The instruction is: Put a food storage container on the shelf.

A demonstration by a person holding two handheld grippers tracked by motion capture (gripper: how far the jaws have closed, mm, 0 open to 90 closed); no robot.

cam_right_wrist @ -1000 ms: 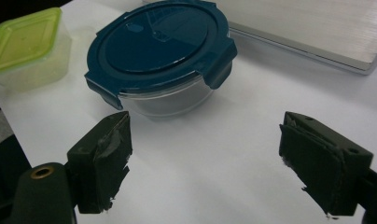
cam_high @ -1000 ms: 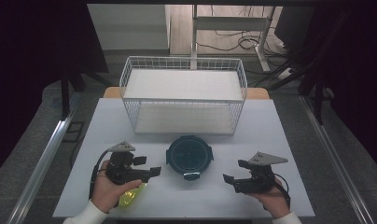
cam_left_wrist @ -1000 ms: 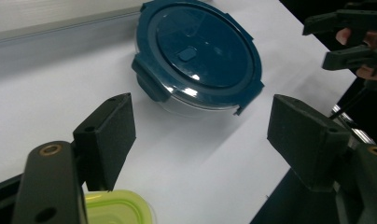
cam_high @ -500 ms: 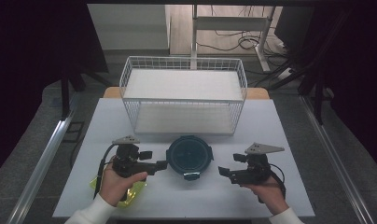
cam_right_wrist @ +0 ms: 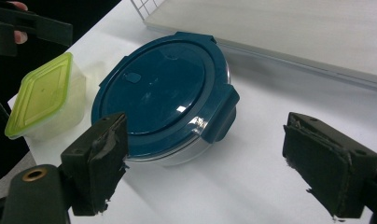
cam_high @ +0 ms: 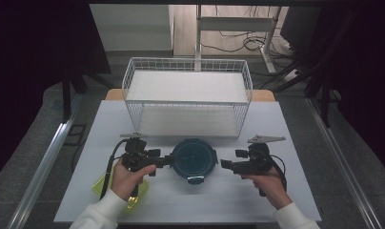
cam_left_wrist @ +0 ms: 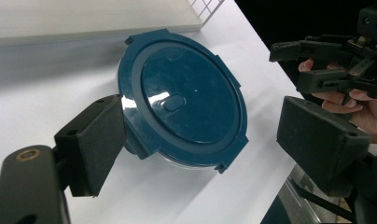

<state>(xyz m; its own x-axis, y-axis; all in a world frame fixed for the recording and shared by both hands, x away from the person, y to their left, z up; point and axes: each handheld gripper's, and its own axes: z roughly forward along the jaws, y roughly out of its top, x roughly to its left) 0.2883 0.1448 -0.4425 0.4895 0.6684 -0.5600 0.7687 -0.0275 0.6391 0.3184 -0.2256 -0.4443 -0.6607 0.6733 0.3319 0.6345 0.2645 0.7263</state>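
Observation:
A round container with a dark teal clip-on lid [cam_high: 194, 159] [cam_left_wrist: 186, 100] [cam_right_wrist: 163, 95] stands at the front middle of the white table [cam_high: 281, 125]. My left gripper [cam_high: 169, 161] [cam_left_wrist: 205, 140] points at its left side. Its jaws have just been opening and stand wide, with the left pad [cam_left_wrist: 95, 144] close by the rim and not pressing. My right gripper [cam_high: 225, 164] [cam_right_wrist: 214, 163] faces the container from the right, open, a short gap away; it also appears far off in the left gripper view [cam_left_wrist: 336, 60].
A small square container with a yellow-green lid [cam_high: 101, 187] [cam_right_wrist: 42, 100] sits at the front left, partly under the left forearm. A white wire basket [cam_high: 187, 64] stands across the back of the table. The table edge runs close behind both hands.
Both grippers have moved inward toward the round container from either side. The left hand has left the yellow-green container and now points at the teal lid.

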